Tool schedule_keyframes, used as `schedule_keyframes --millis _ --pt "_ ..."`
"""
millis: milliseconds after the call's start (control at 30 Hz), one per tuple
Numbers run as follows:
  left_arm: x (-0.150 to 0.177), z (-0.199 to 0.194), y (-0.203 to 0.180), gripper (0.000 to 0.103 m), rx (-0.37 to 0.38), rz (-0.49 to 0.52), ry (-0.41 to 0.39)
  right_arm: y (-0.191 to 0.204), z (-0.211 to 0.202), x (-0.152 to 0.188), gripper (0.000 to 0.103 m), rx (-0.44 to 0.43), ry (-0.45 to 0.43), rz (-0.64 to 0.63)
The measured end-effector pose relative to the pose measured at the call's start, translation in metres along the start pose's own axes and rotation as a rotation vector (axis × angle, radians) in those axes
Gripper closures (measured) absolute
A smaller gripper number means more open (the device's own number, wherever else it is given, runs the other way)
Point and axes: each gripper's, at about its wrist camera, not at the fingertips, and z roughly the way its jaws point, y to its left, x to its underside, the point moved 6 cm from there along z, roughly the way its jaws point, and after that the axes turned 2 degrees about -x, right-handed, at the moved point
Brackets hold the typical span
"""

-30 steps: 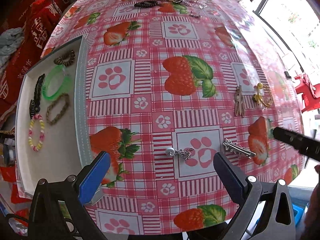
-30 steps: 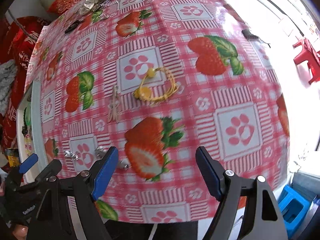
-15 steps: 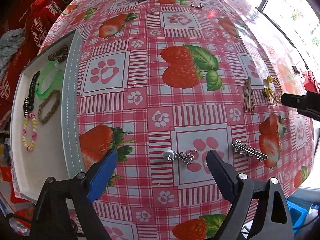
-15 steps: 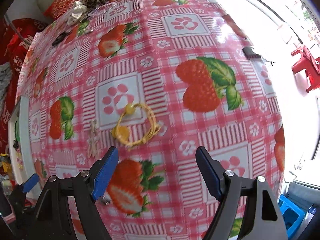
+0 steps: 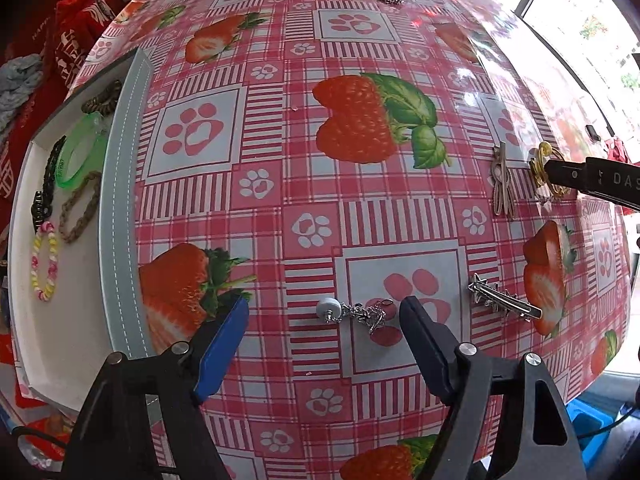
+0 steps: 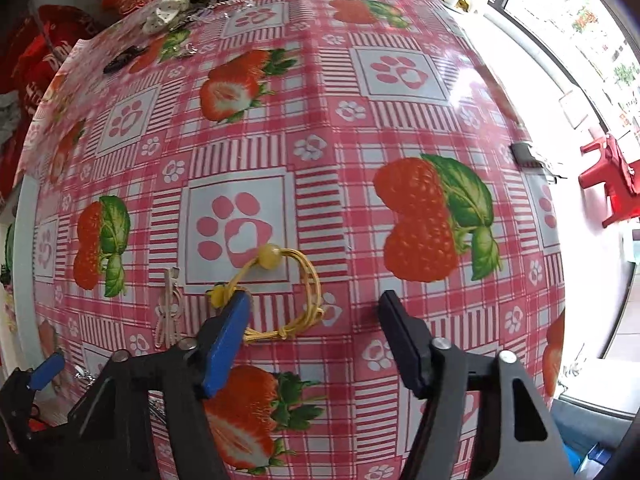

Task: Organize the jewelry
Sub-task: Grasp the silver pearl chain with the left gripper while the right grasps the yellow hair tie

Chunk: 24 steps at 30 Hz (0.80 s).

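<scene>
Pink checked tablecloth (image 5: 360, 216) with strawberries, white tray (image 5: 60, 320) at its left edge holding bracelets. Left gripper (image 5: 324, 312) low over a pearl earring (image 5: 352, 312), jaws apart and just closing, earring between them, not pinched. Right gripper (image 6: 316, 304) open, also closing, straddling a yellow cord bracelet (image 6: 280, 292). Silver hair clip (image 5: 504, 298) lying nearby.

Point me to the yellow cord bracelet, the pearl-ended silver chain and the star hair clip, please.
yellow cord bracelet (image 6: 310, 282): right wrist view, on the cord loop's right side.
pearl-ended silver chain (image 5: 362, 312): left wrist view, on the chain links beside the pearl.
star hair clip (image 5: 502, 300): left wrist view, on the middle of the silver bar.
</scene>
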Motion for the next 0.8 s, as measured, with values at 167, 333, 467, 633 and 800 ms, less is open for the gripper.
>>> schedule_keyframes --millis 167,333,467,633,800 --pt "0.004 0.001 0.0 0.029 -0.001 0.005 -0.007 0.007 -0.003 0.0 0.066 -0.013 -0.014 -0.02" --pt "0.003 -0.007 0.0 0.048 0.005 0.023 -0.018 0.023 -0.003 0.0 0.094 -0.032 -0.02 -0.032" --pt "0.002 -0.011 -0.001 0.061 0.044 0.015 -0.02 0.023 -0.002 0.003 0.096 -0.051 -0.018 -0.026" --pt "0.0 -0.02 0.001 0.061 0.089 0.001 -0.031 0.023 -0.009 0.01 0.096 -0.085 -0.022 -0.021" --pt "-0.002 -0.031 0.002 0.061 0.116 -0.001 -0.044 0.027 -0.017 0.015 0.096 -0.115 -0.026 -0.013"
